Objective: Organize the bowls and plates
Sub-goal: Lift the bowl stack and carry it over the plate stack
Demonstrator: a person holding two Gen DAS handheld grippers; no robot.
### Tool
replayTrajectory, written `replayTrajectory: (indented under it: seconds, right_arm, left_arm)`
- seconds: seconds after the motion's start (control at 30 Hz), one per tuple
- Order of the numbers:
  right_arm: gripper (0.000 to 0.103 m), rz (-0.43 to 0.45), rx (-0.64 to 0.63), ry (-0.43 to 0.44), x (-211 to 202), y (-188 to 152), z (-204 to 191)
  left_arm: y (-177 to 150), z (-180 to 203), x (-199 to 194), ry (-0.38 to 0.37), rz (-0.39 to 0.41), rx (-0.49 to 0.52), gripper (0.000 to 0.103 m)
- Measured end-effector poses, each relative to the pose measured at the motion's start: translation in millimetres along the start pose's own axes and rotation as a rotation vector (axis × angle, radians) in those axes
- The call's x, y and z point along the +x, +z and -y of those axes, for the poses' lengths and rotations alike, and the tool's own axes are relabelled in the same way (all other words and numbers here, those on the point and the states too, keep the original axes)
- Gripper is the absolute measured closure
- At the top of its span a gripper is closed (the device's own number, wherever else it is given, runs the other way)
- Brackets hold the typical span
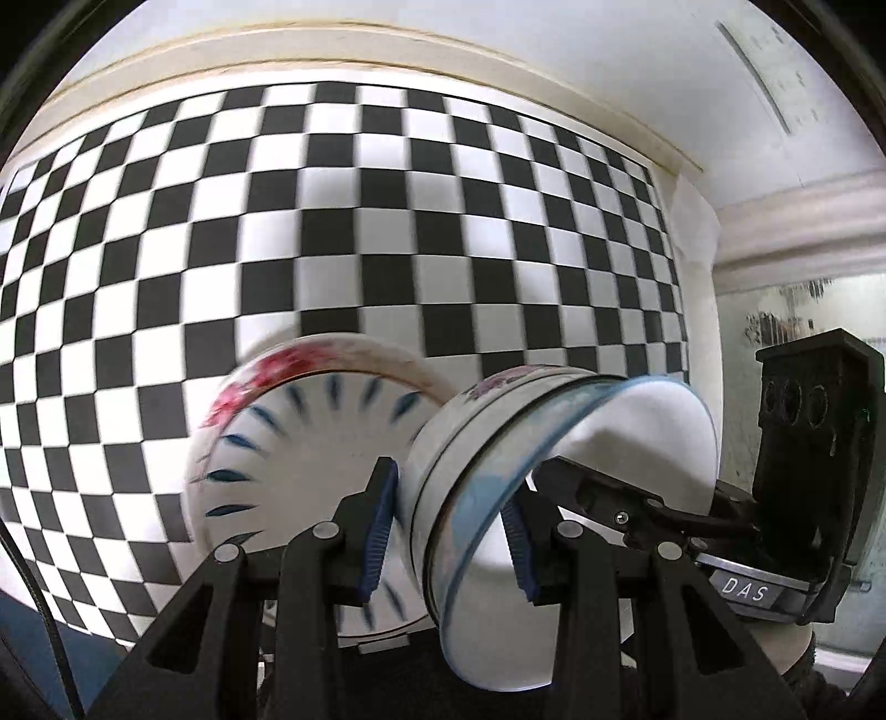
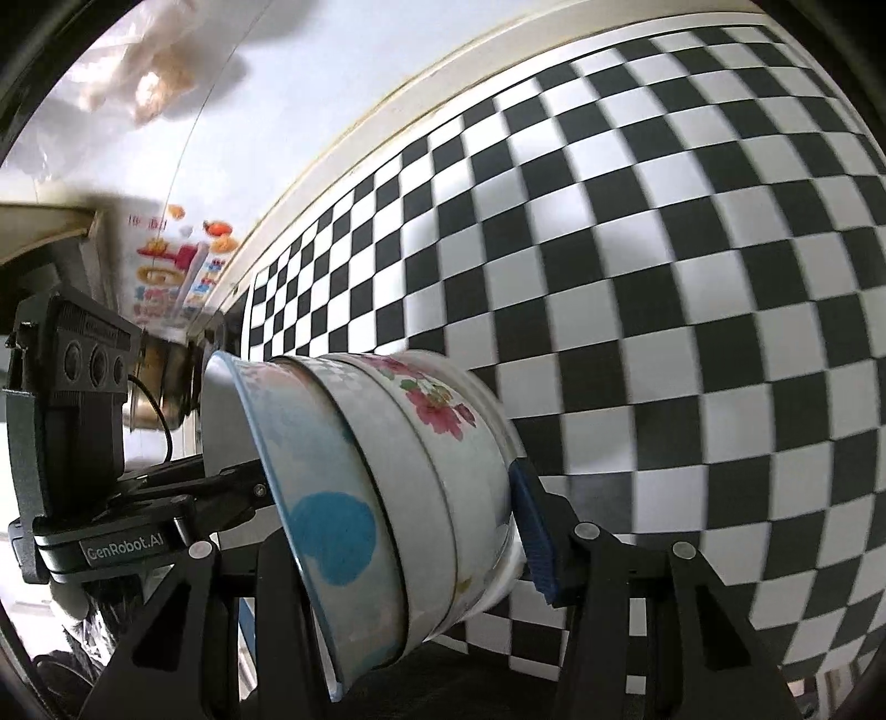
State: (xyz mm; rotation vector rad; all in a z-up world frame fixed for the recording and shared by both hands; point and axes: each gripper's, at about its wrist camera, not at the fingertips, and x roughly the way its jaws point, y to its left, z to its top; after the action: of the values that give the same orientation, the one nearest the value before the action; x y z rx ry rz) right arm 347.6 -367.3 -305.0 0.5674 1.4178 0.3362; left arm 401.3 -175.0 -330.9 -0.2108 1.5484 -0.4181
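Observation:
A nested stack of bowls [image 1: 470, 487] is held tilted above the checkered table [image 1: 332, 221]. My left gripper [image 1: 451, 531] is shut on the stack's rim, with a blue pad [image 1: 382, 531] on each side. The innermost bowl has a blue rim [image 1: 531, 443]. A bowl with red flowers and blue dashes [image 1: 288, 443] lies behind it. In the right wrist view the same stack [image 2: 387, 487] shows blue patches and pink flowers. My right gripper [image 2: 415, 531] is shut on it, one blue pad [image 2: 534, 531] showing. Each gripper appears in the other's view, the right one [image 1: 797, 498] and the left one [image 2: 83, 443].
The black-and-white checkered cloth [image 2: 664, 277] covers the table and ends at a cream edge [image 1: 332, 50] by a white wall. A colourful printed package [image 2: 177, 266] and a metal pot [image 2: 160, 387] are at the left in the right wrist view.

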Motion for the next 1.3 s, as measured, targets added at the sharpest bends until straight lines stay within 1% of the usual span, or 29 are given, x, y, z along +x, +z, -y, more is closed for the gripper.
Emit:
replayTrajectory:
  seconds: [0.2, 0.47, 0.77, 1.07, 1.3]
  right_arm:
    - [0.051, -0.061, -0.037, 0.008, 33.1, 0.5, -19.2]
    - [0.051, -0.111, -0.05, 0.001, 63.3, 2.8, -28.7]
    - [0.051, -0.136, -0.043, -0.021, 76.9, 6.3, -26.1]
    - [0.051, -0.153, -0.037, -0.027, 84.2, 7.7, -24.4]
    - [0.051, -0.162, -0.031, -0.034, 89.2, 8.9, -23.8]
  left_arm:
    - [-8.0, -33.7, -1.7, 0.015, 0.0, -0.072, 0.069]
    - [-11.9, -55.8, 5.4, 0.027, -0.016, -0.114, 0.069]
    - [-9.4, -62.0, 16.7, 0.029, -0.038, -0.122, 0.069]
    - [-8.6, -62.8, 20.0, 0.048, -0.051, -0.123, 0.069]
    - [-11.1, -64.8, 21.6, 0.048, -0.062, -0.126, 0.07]
